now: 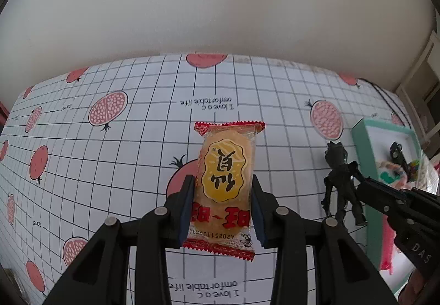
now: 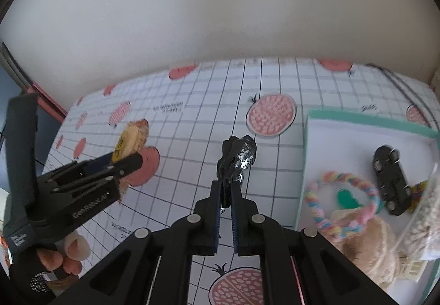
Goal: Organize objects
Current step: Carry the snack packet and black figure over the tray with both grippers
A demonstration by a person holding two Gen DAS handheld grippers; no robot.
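My left gripper (image 1: pixel 224 186) is shut on a red and yellow rice cracker packet (image 1: pixel 226 181) and holds it above the tablecloth. It also shows at the left of the right wrist view (image 2: pixel 129 156), where the packet (image 2: pixel 132 140) sticks out past its fingers. My right gripper (image 2: pixel 226 189) is shut on a black toy figure (image 2: pixel 238 156) and holds it over the table, left of the box. In the left wrist view the figure (image 1: pixel 339 181) hangs at the right from my right gripper's fingers (image 1: pixel 368 189).
A mint-rimmed white box (image 2: pixel 357 118) stands at the right with a black toy car (image 2: pixel 390 181), a pastel rope ring (image 2: pixel 341 206), a tan plush (image 2: pixel 365 247) and a clear bag (image 2: pixel 423 222) inside. A pomegranate-print grid tablecloth (image 1: pixel 110 153) covers the table. A white wall is behind.
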